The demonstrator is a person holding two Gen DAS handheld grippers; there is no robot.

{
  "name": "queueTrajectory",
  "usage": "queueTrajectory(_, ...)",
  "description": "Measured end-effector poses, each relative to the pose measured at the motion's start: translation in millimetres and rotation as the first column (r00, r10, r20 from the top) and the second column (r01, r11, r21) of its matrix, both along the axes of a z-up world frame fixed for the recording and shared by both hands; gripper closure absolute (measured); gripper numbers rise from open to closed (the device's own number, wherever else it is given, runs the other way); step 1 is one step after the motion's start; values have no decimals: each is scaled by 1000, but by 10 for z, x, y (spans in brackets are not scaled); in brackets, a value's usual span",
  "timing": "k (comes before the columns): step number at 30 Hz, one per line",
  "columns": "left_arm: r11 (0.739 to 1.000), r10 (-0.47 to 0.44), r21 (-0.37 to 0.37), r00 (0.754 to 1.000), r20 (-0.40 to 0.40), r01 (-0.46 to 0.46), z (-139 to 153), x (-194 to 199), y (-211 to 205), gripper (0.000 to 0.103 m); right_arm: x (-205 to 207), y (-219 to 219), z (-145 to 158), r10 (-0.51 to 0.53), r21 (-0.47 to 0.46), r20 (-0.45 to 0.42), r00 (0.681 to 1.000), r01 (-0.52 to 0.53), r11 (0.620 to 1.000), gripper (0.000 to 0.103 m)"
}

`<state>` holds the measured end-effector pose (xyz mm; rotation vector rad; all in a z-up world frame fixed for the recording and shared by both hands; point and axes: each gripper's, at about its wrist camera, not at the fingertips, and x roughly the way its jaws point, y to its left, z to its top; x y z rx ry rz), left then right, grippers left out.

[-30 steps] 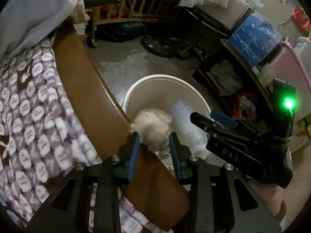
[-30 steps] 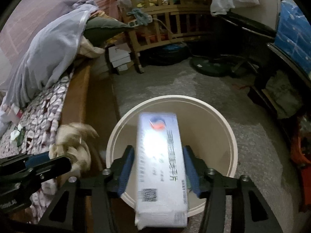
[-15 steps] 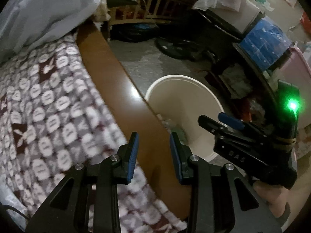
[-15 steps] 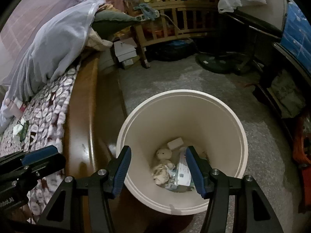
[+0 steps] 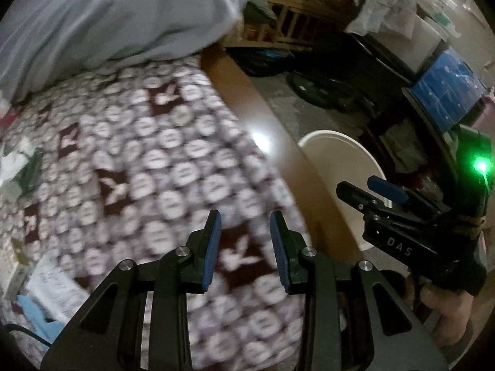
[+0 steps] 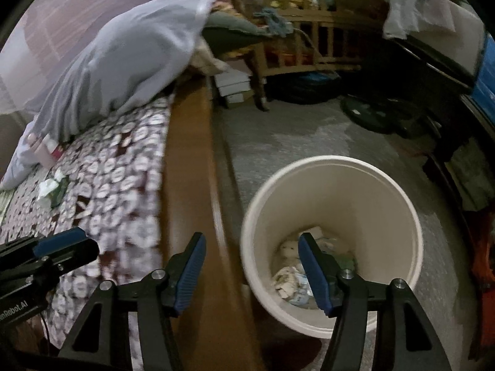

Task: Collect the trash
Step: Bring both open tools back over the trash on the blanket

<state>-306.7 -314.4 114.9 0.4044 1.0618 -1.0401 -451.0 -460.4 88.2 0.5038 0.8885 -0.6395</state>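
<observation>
Two wrist fisheyes, both looking forward along their jaws near the white bucket (image 6: 331, 244)

The left wrist view sits close above the patterned blanket (image 5: 148, 167), facing along the bed, with the bucket (image 5: 340, 160) off to its right past the wooden bed rail (image 5: 266, 130). The right wrist view looks steeply down into the bucket from near its rim, the rail (image 6: 188, 167) left of it. Both share bucket, rail, blanket and grey pillow (image 6: 123, 61).

Bin (image 6: 337, 185) mouth open from above; bed rail (image 6: 188, 167) tight on its left; bare floor (image 6: 297, 136) beyond, fan base (image 6: 368, 114) farther.
</observation>
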Motion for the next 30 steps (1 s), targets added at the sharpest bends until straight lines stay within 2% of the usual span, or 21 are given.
queueTrajectory(5,998,55,19,998,24,-55,45,243,306,71,324,247,42,81,2,11,997,-81,997,42)
queueTrajectory(8,995,92,23,995,27,-93,48,397,525,64,543,422,43,135,4,13,991,-135,991,42)
queueTrajectory(14,980,196,34,980,38,-197,61,804,1047,61,985,775,-15,249,22,5,969,-249,968,41)
queueTrajectory(23,922,375,80,924,72,-380,-63,1550,1850,61,1750,1275,-95,402,59,31,915,-404,913,41)
queueTrajectory(30,871,478,85,875,74,-483,-86,2122,2234,61,2732,1609,-220,507,126,87,858,-514,848,41)
